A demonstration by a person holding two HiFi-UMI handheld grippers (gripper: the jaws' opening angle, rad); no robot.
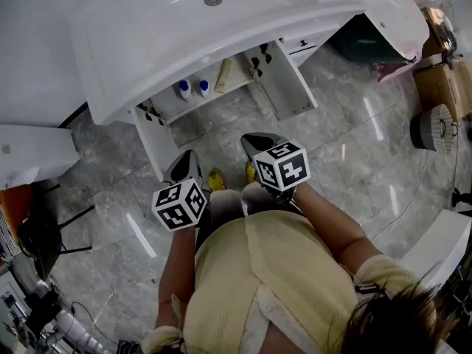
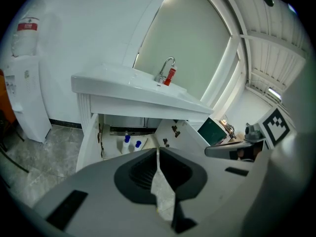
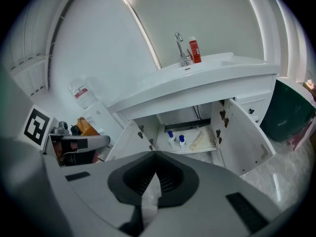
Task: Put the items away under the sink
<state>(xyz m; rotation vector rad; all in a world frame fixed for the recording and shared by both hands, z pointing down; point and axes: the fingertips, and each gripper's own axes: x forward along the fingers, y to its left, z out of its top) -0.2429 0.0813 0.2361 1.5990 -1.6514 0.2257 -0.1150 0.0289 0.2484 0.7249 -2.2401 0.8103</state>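
left tool (image 2: pixel 157 151), right tool (image 3: pixel 155 154) over marble floor (image 1: pixel 354 168) nr open cabinet (image 1: pixel 291 87)

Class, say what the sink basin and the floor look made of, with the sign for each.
Sink basin: probably glazed ceramic or acrylic, glossy white; smooth moulded rim catches soft highlights. Floor: polished stone or stone-look tile, grey and veined; it mirrors bright light streaks.
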